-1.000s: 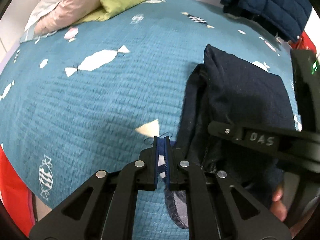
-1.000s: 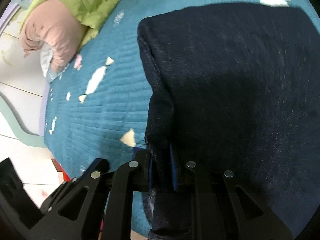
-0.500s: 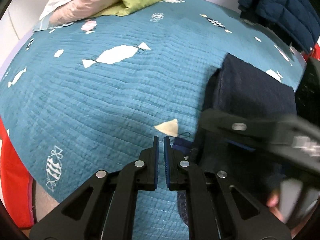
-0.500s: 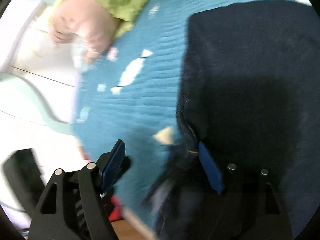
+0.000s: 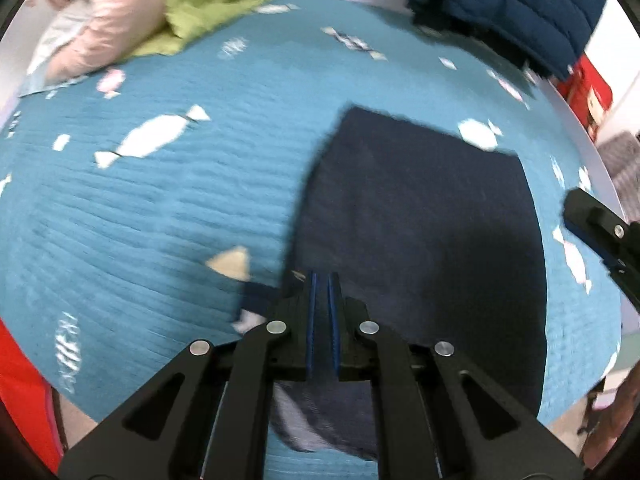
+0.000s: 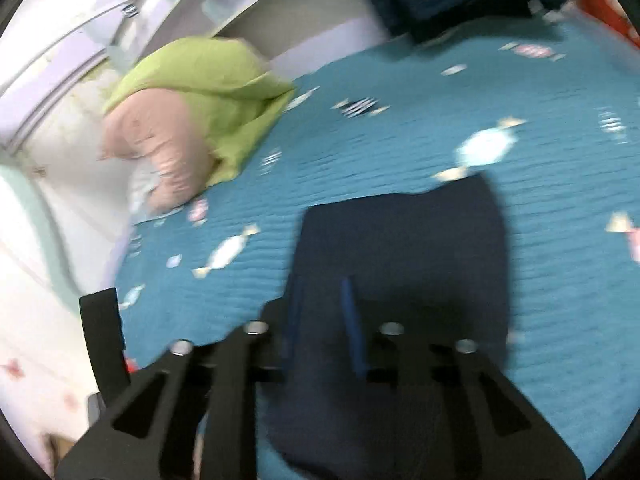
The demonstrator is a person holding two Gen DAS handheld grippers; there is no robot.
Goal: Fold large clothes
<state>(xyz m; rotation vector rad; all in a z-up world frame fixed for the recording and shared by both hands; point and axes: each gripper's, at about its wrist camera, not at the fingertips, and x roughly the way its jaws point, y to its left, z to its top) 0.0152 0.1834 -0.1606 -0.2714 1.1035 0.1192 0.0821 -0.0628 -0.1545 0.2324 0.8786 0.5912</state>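
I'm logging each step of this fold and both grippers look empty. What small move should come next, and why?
Probably bring the left gripper down to the loose lighter fabric poking out at the near edge of the folded dark navy garment and tuck it under. Its jaws are nearly shut on nothing. The right gripper is closing, also empty, above the garment, which otherwise lies flat and squared on the teal quilted bedspread.

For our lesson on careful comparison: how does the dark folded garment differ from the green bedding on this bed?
The dark navy garment lies flat in a neat rectangle; the green bedding sits bunched and heaped. The garment is in the near middle of the teal bedspread; the bedding is at its far edge. Both are soft textiles resting on the bedspread.
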